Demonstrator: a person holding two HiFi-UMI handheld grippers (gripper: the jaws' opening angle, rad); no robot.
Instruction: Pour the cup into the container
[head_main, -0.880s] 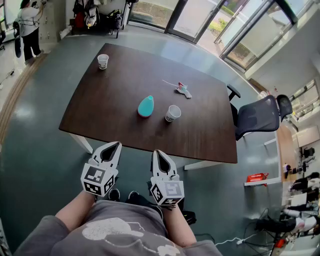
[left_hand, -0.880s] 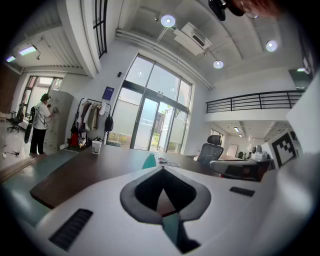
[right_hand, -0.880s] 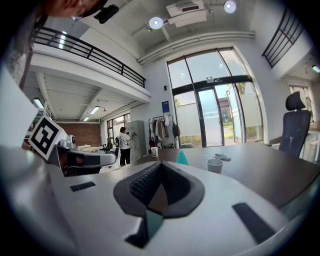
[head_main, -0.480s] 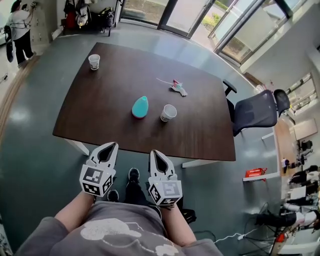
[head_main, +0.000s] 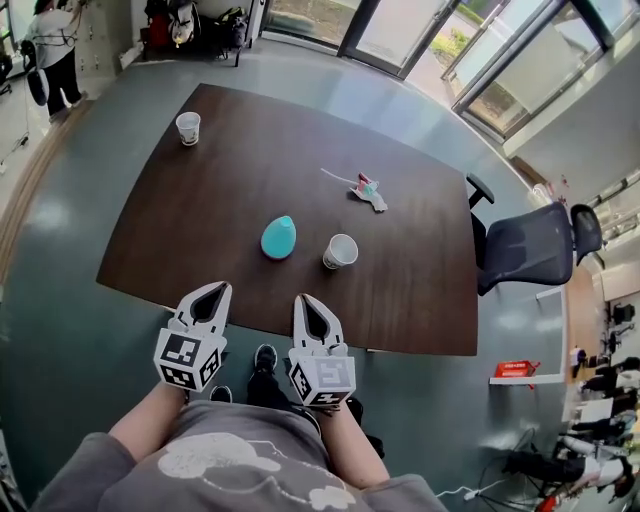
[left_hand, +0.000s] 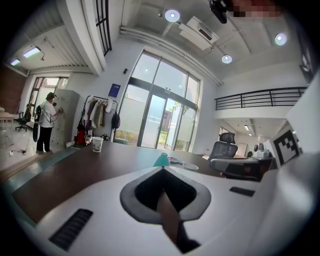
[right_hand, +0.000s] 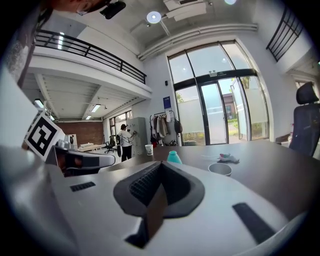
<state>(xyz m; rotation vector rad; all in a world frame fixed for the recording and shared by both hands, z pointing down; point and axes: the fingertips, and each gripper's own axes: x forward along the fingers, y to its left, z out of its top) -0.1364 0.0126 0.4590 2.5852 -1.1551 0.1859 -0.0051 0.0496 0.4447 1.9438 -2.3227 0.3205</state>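
Note:
On the dark brown table (head_main: 210, 210) stand a teal drop-shaped container (head_main: 278, 237) and, just to its right, a white paper cup (head_main: 340, 251). A second paper cup (head_main: 187, 128) sits at the table's far left corner. The right gripper view shows the teal container (right_hand: 174, 157) and the near cup (right_hand: 220, 169) ahead. Both grippers hover short of the table's near edge, over the floor. My left gripper (head_main: 213, 291) is shut with nothing held, and my right gripper (head_main: 306, 301) is shut and empty as well.
A small pink and teal object with a thin cord (head_main: 367, 190) lies on the table's far side. A black office chair (head_main: 525, 245) stands at the right of the table. A person (head_main: 55, 45) stands far off at the back left. Glass doors line the back.
The view has shifted a little; the table and its objects sit slightly lower and nearer in the head view. Both grippers stay shut and side by side.

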